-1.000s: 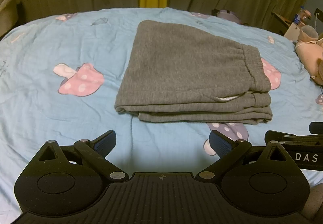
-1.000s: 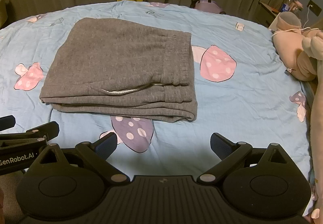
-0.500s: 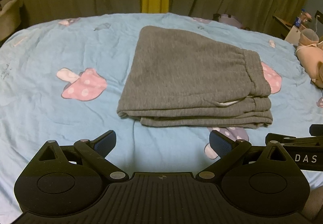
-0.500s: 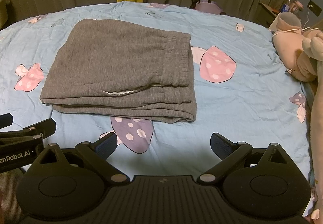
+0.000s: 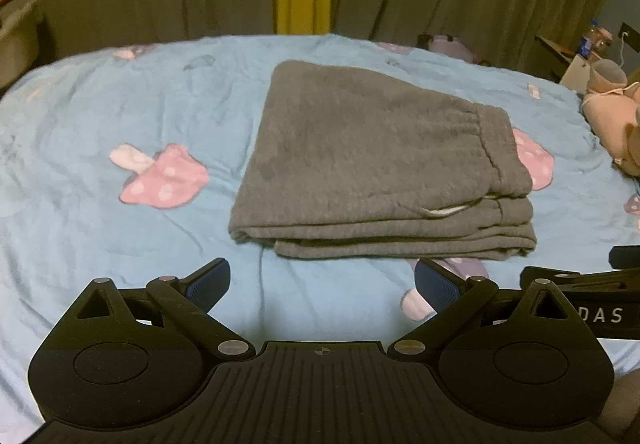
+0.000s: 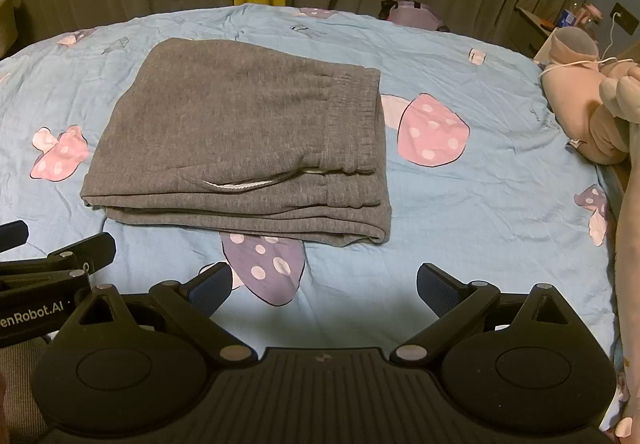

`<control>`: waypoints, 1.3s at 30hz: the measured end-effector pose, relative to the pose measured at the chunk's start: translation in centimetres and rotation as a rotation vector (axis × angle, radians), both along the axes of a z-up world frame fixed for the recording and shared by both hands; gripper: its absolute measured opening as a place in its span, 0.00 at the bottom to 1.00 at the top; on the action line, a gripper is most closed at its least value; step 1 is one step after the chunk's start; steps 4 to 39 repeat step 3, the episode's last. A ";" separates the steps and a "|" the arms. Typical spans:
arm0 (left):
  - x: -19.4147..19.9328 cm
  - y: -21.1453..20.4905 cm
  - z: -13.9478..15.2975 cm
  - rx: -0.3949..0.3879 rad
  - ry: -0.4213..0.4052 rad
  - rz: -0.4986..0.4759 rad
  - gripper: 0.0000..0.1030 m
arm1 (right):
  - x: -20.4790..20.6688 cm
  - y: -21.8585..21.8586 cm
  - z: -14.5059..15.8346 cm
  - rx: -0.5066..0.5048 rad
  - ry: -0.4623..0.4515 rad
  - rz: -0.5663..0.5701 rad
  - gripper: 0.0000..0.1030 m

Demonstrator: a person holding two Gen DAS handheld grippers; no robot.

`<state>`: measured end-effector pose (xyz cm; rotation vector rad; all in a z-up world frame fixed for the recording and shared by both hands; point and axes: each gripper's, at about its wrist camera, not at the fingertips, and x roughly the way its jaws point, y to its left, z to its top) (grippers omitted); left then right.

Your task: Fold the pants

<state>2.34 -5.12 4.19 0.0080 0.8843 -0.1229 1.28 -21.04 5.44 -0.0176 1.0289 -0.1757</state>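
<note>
**Folded grey pants on a bed, with both grippers held clear**

The grey pants [image 5: 376, 164] are shown lying near the middle of a bed covered by a blue sheet [image 5: 100, 244] printed with mushrooms. The garment is seen already stacked in several layers, its elastic waistband [image 6: 352, 124] turned toward the right and a white drawstring [image 6: 240, 185] exposed at the near edge. The folding is judged to be essentially complete.

The left gripper [image 5: 322, 282] is held short of the near edge of the pants, its jaws spread wide and nothing between them. The right gripper [image 6: 324, 284] is likewise shown parted and empty, above a purple mushroom print [image 6: 264, 264] that is partly covered by the bundle. No contact with the cloth is visible in either view.

The fabric appears to be a thick, soft knit; it is judged limp, moderately heavy for clothing and not slippery. If the bundle is to be moved, all layers should be pinched together at the near folded edge [image 6: 240, 218], one gripper toward each corner, so that the stack is not peeled apart. A plush toy [image 6: 580, 112] lies at the bed's right side, well apart from the pants.
</note>
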 end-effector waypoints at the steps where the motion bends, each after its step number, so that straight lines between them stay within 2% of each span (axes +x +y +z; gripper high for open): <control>1: -0.1 -0.1 0.0 0.013 -0.009 -0.001 0.99 | 0.0 0.0 0.0 0.001 0.001 0.000 0.96; 39: 0.0 -0.3 0.0 0.029 -0.012 -0.006 0.99 | 0.0 0.0 0.0 0.001 0.001 -0.001 0.96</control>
